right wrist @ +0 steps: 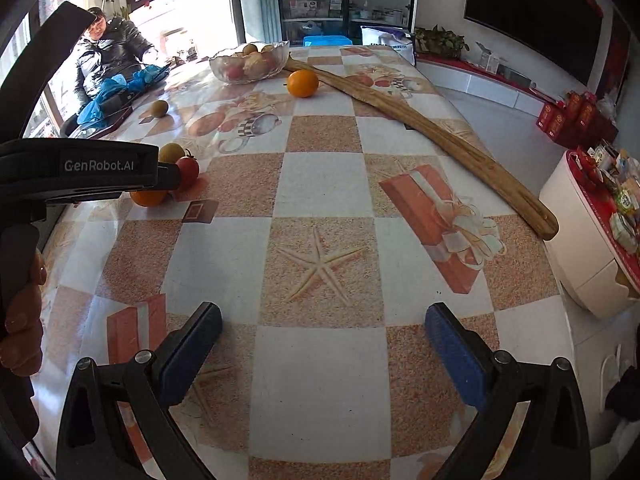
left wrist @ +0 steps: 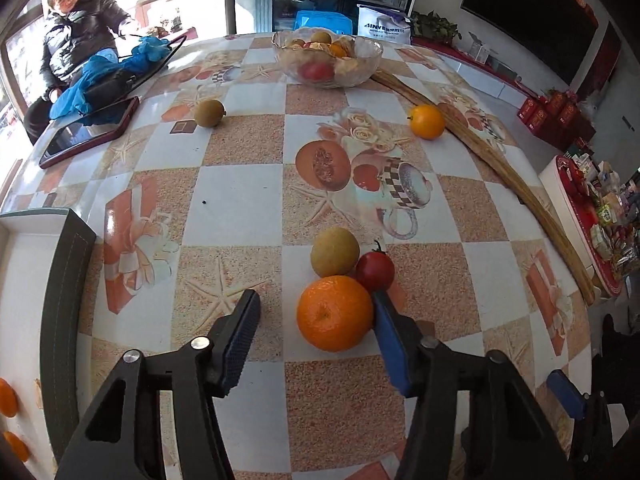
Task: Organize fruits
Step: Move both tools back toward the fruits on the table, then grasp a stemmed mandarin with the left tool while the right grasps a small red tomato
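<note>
On left gripper (right wrist: 160, 176) — "GenRobot.AI"; jaws apart around orange (left wrist: 335, 313); right gripper (right wrist: 324, 344) unclenched.

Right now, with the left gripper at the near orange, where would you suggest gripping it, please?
Grip the near orange across its widest middle, coming from above and the near side. The tomato and yellowish fruit crowd its far side, so the left gripper should straddle it left and right.

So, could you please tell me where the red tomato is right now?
In the left wrist view, the red tomato sits right of centre, touching the large orange and the yellowish fruit.
</note>
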Demonstrator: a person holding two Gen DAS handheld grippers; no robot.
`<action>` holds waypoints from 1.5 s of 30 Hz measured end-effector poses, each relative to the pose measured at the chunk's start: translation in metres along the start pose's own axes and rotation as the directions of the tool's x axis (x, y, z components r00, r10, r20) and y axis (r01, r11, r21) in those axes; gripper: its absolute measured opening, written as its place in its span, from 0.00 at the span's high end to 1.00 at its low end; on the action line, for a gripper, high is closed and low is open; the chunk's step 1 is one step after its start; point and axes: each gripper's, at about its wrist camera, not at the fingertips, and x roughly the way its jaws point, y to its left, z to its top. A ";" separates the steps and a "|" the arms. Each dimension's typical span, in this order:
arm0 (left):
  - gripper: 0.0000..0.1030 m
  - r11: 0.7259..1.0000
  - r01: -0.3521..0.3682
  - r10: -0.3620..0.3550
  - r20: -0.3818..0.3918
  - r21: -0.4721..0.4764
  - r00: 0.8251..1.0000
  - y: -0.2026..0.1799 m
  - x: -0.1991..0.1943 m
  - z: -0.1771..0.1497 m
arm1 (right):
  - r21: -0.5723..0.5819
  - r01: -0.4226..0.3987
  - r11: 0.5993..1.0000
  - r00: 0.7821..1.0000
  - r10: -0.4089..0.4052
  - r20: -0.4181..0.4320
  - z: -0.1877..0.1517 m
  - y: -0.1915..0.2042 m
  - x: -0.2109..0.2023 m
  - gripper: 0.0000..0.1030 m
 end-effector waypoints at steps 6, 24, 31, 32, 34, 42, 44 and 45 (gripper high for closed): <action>0.63 0.999 -0.037 0.036 0.039 0.022 0.999 0.007 -0.012 -0.019 | 0.000 0.000 1.000 1.000 0.000 0.000 0.000 0.000 0.000 0.00; 0.60 0.991 -0.127 0.133 0.174 -0.043 0.976 0.042 -0.057 -0.110 | -0.002 0.003 1.000 1.000 -0.003 -0.001 0.000 0.000 0.000 0.00; 0.59 0.992 -0.114 0.121 0.190 -0.050 0.974 0.043 -0.059 -0.114 | -0.002 0.003 1.000 1.000 -0.003 -0.001 0.000 0.000 0.000 0.00; 0.59 0.993 -0.112 0.119 0.191 -0.049 0.974 0.043 -0.059 -0.114 | -0.002 0.003 1.000 1.000 -0.003 -0.001 0.000 0.000 0.000 0.00; 0.58 0.993 -0.109 0.116 0.193 -0.046 0.974 0.043 -0.059 -0.115 | -0.002 0.004 1.000 1.000 -0.004 -0.001 0.000 0.000 0.000 0.00; 0.45 0.995 -0.098 0.100 0.190 -0.021 0.977 0.039 -0.058 -0.114 | -0.002 0.003 1.000 1.000 -0.003 -0.002 0.001 0.000 0.000 0.00; 0.45 0.996 -0.090 0.093 0.191 -0.024 0.977 0.040 -0.058 -0.114 | -0.002 0.003 1.000 1.000 -0.003 -0.002 0.001 0.000 0.000 0.00; 0.45 0.996 -0.085 0.088 0.192 -0.027 0.977 0.041 -0.058 -0.114 | -0.002 0.003 1.000 1.000 -0.003 -0.002 0.001 0.000 0.000 0.00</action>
